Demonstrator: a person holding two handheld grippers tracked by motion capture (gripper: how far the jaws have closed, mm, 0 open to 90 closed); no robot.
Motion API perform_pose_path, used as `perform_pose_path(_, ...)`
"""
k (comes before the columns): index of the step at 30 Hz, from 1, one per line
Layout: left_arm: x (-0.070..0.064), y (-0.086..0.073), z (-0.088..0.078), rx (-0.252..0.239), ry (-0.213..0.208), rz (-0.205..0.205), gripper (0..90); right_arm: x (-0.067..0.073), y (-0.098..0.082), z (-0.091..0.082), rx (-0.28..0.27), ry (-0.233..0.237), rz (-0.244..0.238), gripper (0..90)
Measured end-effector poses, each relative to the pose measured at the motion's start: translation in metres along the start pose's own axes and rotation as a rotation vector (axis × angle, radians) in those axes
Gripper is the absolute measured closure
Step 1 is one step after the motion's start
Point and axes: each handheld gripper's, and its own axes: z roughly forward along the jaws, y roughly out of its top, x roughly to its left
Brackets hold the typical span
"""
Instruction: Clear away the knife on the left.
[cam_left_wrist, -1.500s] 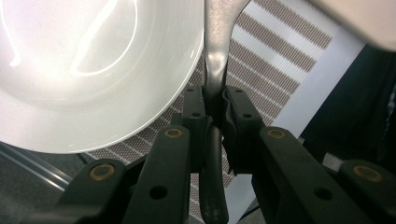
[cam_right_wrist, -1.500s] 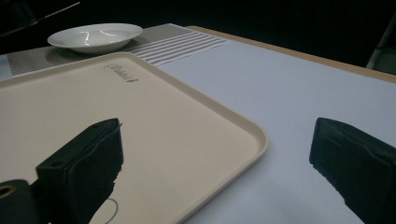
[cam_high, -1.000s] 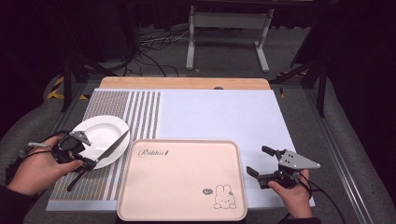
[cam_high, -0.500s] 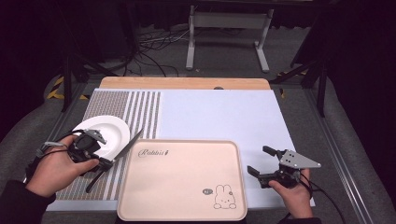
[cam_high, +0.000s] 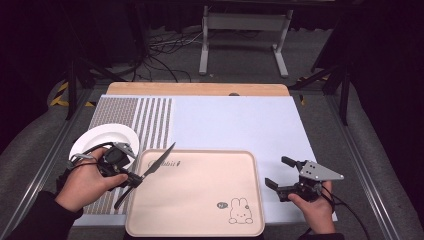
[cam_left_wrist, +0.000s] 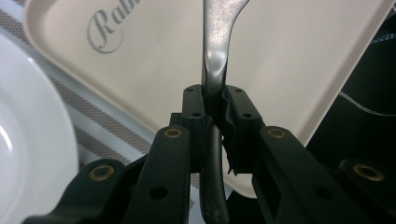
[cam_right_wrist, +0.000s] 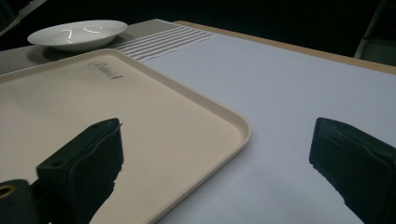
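A table knife (cam_high: 161, 160) with a dark handle and a silver blade is clamped between the jaws of my left gripper (cam_high: 131, 179). Its blade tip reaches over the top left corner of the beige tray (cam_high: 200, 190). In the left gripper view the pads of that gripper (cam_left_wrist: 214, 100) press on the knife (cam_left_wrist: 217, 56) where blade meets handle, above the tray's (cam_left_wrist: 289, 56) edge. My right gripper (cam_high: 276, 171) stands open just right of the tray. Its jaws (cam_right_wrist: 217, 135) are wide apart with nothing between them, over the tray's (cam_right_wrist: 70, 102) near corner.
A white plate (cam_high: 102, 137) sits on the striped left part of the mat, just left of the tray; I also see the plate (cam_left_wrist: 28, 140) (cam_right_wrist: 77, 33) in both gripper views. The pale mat (cam_high: 235, 125) stretches behind the tray. A wooden strip (cam_high: 200, 89) borders the far edge.
My left hand has carried the knife to the right, from over the plate to the tray's left edge. The right gripper has stayed where it was.
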Motion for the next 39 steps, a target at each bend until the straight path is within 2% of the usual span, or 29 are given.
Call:
perform_pose_path(9,-0.006,0.009,0.015,0.015,-0.036,0.013,80.0,0.000,0.000,0.000,-0.002,0.003,-0.002,3.4)
perform_pose_path(11,-0.008,0.009,0.022,0.018,-0.055,0.008,80.0,0.000,0.000,0.000,0.000,0.003,-0.002,3.4)
perform_pose_path(13,-0.009,0.009,0.026,0.029,-0.072,-0.003,80.0,0.000,0.000,0.000,0.002,0.006,-0.003,3.3)
perform_pose_path(19,-0.008,0.006,0.039,0.054,-0.087,-0.012,80.0,0.001,0.000,-0.001,-0.006,0.013,0.001,3.2)
perform_pose_path(29,-0.008,0.001,0.055,0.065,-0.125,-0.027,80.0,0.001,0.000,-0.001,-0.005,0.013,-0.003,3.1)
perform_pose_path(32,-0.007,-0.001,0.060,0.085,-0.156,-0.030,80.0,0.001,0.000,-0.001,-0.006,0.015,-0.001,3.1)
perform_pose_path(39,-0.007,-0.003,0.065,0.083,-0.160,-0.049,80.0,0.001,0.000,0.000,-0.006,0.015,-0.005,3.0)
